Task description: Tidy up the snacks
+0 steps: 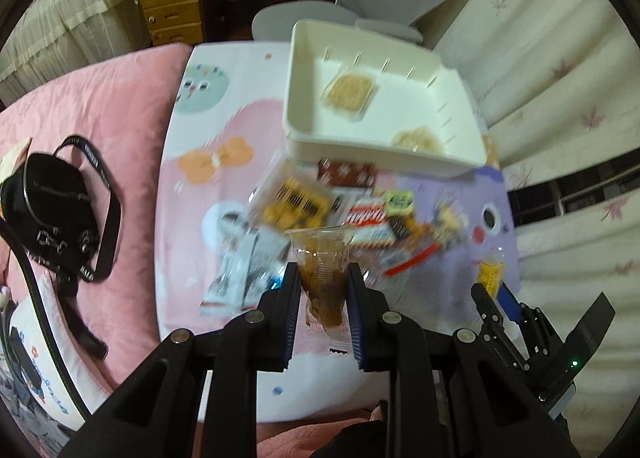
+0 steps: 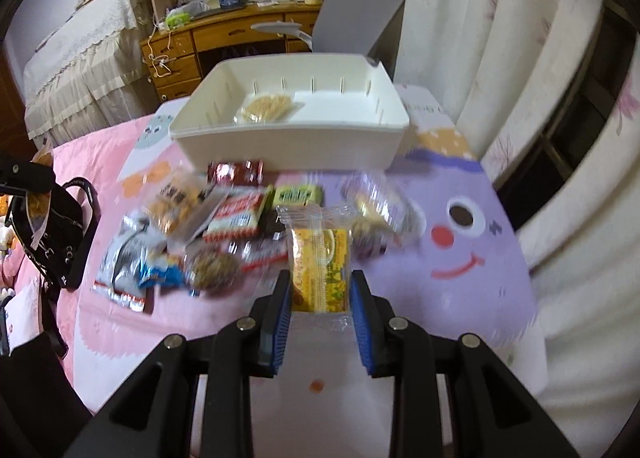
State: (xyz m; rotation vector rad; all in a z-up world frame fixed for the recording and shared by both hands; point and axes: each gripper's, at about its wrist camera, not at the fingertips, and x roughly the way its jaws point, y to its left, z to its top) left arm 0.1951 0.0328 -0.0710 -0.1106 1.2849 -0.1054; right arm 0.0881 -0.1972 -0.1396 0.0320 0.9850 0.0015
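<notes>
Between tool (image 2: 320,278) pads, yellow packet (image 2: 320,266)

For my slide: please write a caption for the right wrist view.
Right hand-held gripper holds a yellow snack packet before the white bin.

My left wrist camera looks steeply down along its tool (image 1: 322,278) at the bed, close above the snack pile (image 1: 340,209). My right wrist camera tilts less, close behind its own tool (image 2: 318,282), facing across the bed toward the desk (image 2: 240,29). Both views share the pile, the white bin (image 1: 376,97) and the black bag (image 1: 52,201).
</notes>
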